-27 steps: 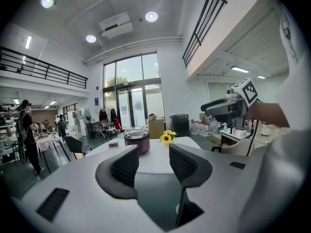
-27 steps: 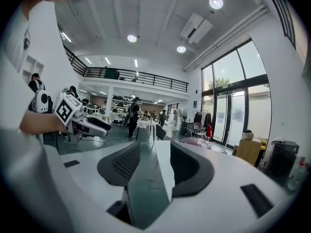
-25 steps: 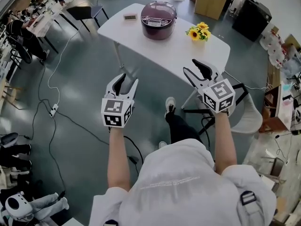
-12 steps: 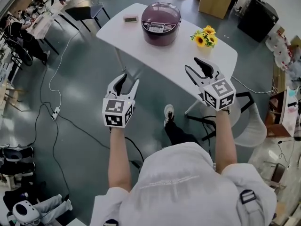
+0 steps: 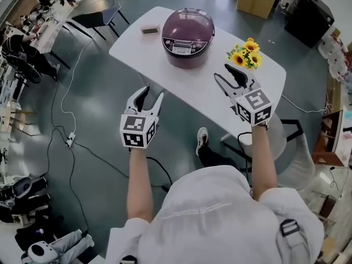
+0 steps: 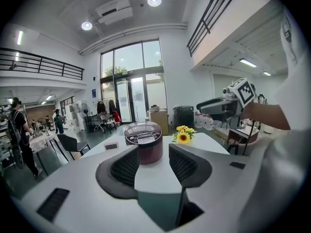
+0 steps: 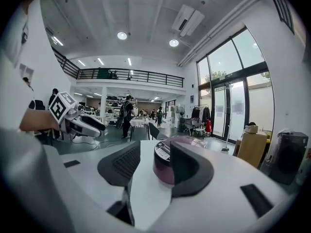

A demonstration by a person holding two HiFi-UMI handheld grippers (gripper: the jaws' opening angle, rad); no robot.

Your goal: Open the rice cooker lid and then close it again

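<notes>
Beyond left gripper and right gripper, jaws apart, empty, rice cooker on table

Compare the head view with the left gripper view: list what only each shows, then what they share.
Only the head view: the person's shoe and the power strip on the floor. Only the left gripper view: the glass doors, the ceiling lights and the balcony railing. Both: the rice cooker with its lid shut, the sunflowers, the white table and the right gripper, jaws apart and empty.
</notes>
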